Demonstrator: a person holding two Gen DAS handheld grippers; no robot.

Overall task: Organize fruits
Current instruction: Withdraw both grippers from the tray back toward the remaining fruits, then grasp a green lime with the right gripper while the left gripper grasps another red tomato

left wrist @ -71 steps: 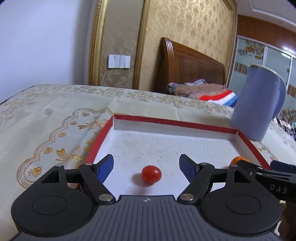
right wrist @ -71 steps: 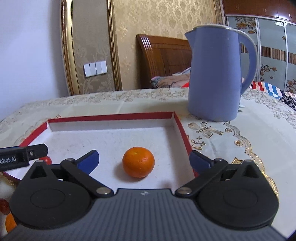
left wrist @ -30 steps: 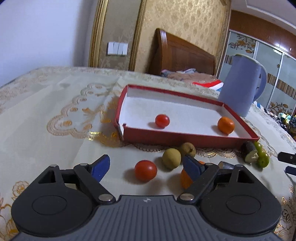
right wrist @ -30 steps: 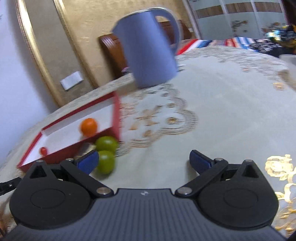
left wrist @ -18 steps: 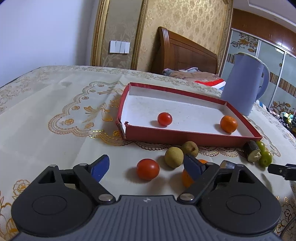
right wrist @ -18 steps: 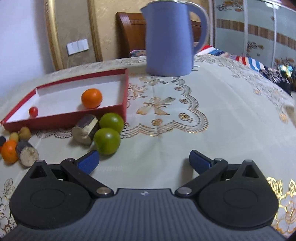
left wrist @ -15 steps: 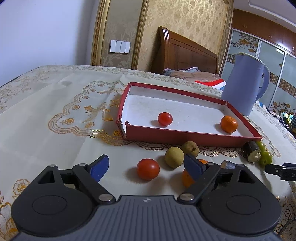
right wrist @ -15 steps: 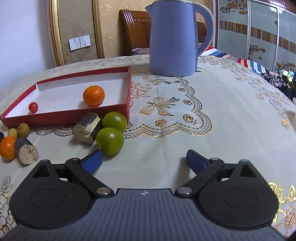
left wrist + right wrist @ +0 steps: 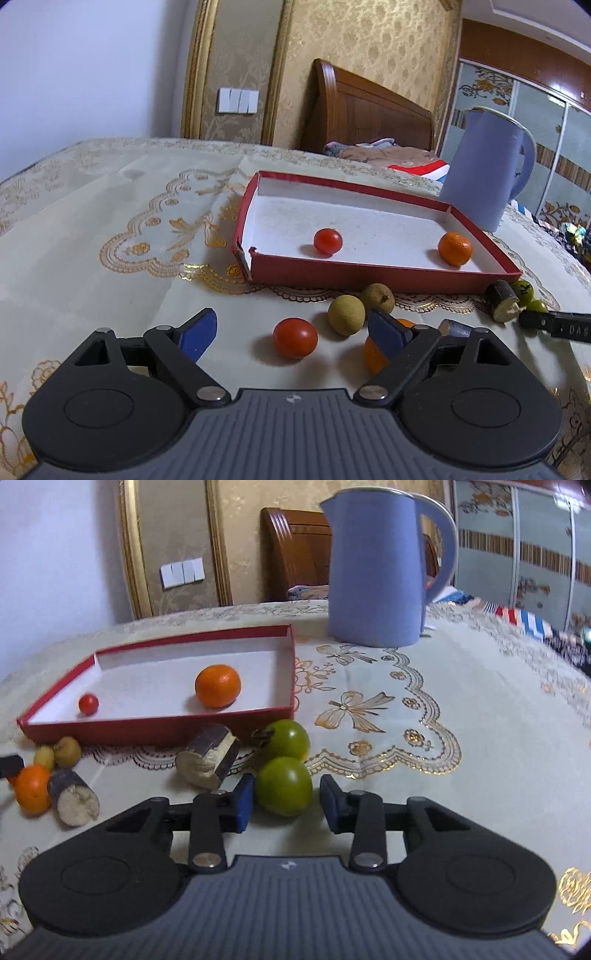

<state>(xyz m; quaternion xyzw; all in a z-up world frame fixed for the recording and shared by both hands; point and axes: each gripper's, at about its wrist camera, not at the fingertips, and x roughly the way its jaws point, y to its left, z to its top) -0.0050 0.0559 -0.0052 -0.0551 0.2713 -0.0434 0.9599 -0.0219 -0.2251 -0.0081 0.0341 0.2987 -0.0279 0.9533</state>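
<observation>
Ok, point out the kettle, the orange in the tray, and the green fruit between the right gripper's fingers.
kettle (image 9: 373,572), right wrist view, middle of its blue body.
orange (image 9: 218,685), right wrist view, centre of its peel, inside the tray.
green fruit (image 9: 283,785), right wrist view, its front face between the fingers.

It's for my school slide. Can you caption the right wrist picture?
Right gripper closing its jaws around a green fruit beside the red tray.

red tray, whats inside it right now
Inside the red tray sit a small red tomato and an orange on its white floor. The near wall hides a strip of floor along the front edge, so anything low there cannot be seen.
</observation>
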